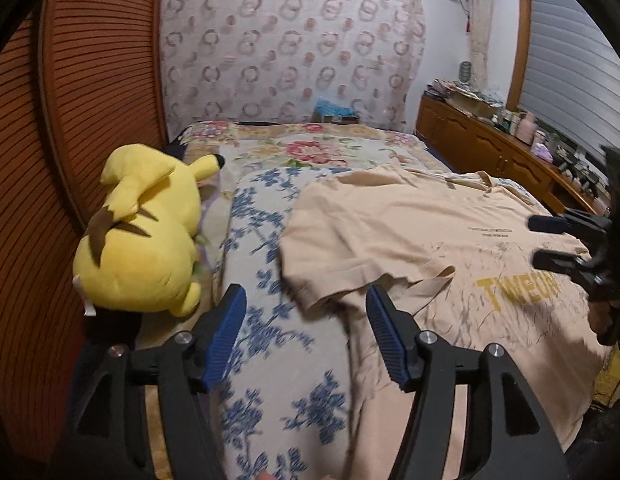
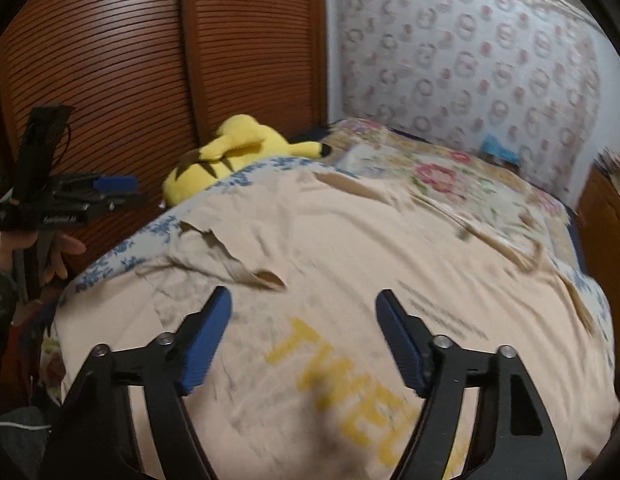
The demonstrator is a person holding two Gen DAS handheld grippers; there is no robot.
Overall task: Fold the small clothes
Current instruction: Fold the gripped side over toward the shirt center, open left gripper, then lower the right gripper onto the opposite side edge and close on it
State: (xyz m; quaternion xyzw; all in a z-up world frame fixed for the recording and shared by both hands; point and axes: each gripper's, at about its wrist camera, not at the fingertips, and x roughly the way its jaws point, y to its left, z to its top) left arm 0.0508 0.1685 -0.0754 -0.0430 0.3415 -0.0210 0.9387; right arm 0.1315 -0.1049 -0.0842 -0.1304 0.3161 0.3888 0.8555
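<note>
A beige T-shirt (image 1: 410, 232) with yellow lettering lies spread on the bed, one sleeve folded in over its body; it fills the right wrist view (image 2: 350, 248). My left gripper (image 1: 305, 300) is open and empty, hovering over the blue-flowered quilt just left of the shirt's folded sleeve edge. My right gripper (image 2: 303, 300) is open and empty, above the shirt's printed front. The right gripper also shows at the right edge of the left wrist view (image 1: 550, 240), and the left gripper at the left of the right wrist view (image 2: 109, 192).
A yellow plush toy (image 1: 141, 232) lies at the bed's left side by the wooden slatted wardrobe (image 1: 89, 100). A blue-flowered quilt (image 1: 277, 360) and a pink floral cover (image 1: 310, 148) cover the bed. A cluttered wooden cabinet (image 1: 490, 140) stands at the right.
</note>
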